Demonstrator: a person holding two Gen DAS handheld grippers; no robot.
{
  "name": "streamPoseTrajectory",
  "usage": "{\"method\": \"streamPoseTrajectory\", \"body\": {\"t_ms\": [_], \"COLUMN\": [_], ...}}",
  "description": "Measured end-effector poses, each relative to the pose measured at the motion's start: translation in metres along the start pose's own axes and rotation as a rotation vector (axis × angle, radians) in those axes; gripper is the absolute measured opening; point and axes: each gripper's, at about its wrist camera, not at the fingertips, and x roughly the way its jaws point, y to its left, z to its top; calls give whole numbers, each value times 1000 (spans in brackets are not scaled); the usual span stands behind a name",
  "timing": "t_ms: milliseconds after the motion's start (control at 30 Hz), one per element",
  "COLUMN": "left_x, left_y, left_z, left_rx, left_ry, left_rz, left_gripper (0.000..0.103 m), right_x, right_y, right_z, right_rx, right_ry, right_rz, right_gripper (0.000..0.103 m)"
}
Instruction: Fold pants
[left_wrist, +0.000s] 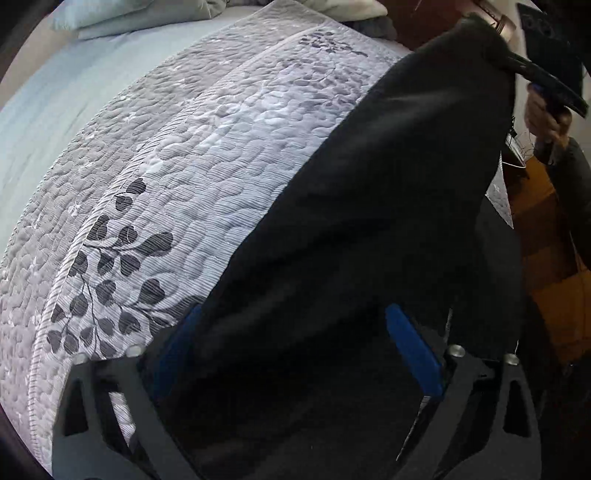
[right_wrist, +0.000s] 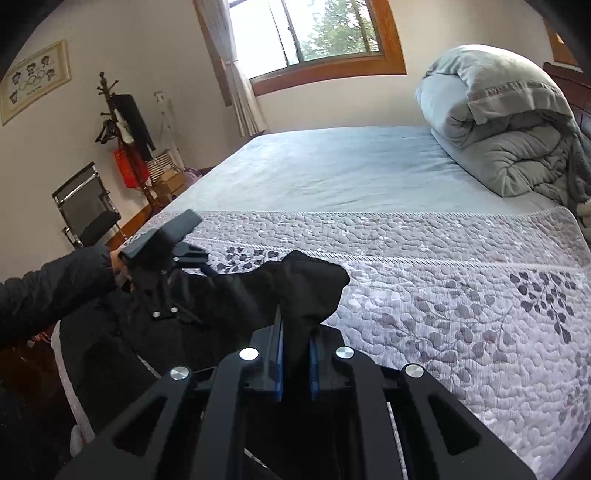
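Observation:
The black pants (left_wrist: 388, 206) hang stretched between my two grippers above the near edge of the bed. In the left wrist view my left gripper (left_wrist: 295, 332) has its blue pads wide apart with black cloth bunched between them; whether it grips is unclear. The right gripper (left_wrist: 517, 64) holds the far end at top right. In the right wrist view my right gripper (right_wrist: 295, 339) is shut on a bunch of the pants (right_wrist: 306, 284). The left gripper (right_wrist: 166, 258) shows at the left, on the other end of the cloth.
A grey quilted bedspread with leaf print (left_wrist: 229, 155) (right_wrist: 443, 295) covers the near part of the bed. A folded grey duvet (right_wrist: 509, 122) lies at the head. A coat stand (right_wrist: 122, 140) and a chair (right_wrist: 85, 206) stand by the wall.

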Motion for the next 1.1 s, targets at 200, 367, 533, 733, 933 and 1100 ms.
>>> {"method": "streamPoseTrajectory", "body": {"t_ms": [200,367,533,733,933,1100], "left_x": [-12,-54,-97,-100,-67,-39], "left_y": [-4,-41,-122,-232,-318,-360], "left_z": [-16,-33,-58,-98,-125,-148], "left_rx": [-63,-96,-110,-114,-74,-88], "left_ry": [14,-120,-220,-263,-300,-261], "left_rz": [67,205,433,591,801,737], "left_gripper": [9,5,5,4,4,5], "right_x": [-1,-15,-31,-52,-83,-105], "right_y": [0,-5,6,29,51,51], "right_z": [-5,-8,-20,-63,-122,-168], "right_rx": [29,117,152,178,252,368], "right_ry": [-8,-79,-128,-154,-197,-251], "right_rz": [-16,-11,-16,-38,-77,-66], "right_gripper": [11,11,12,12,13,15]}}
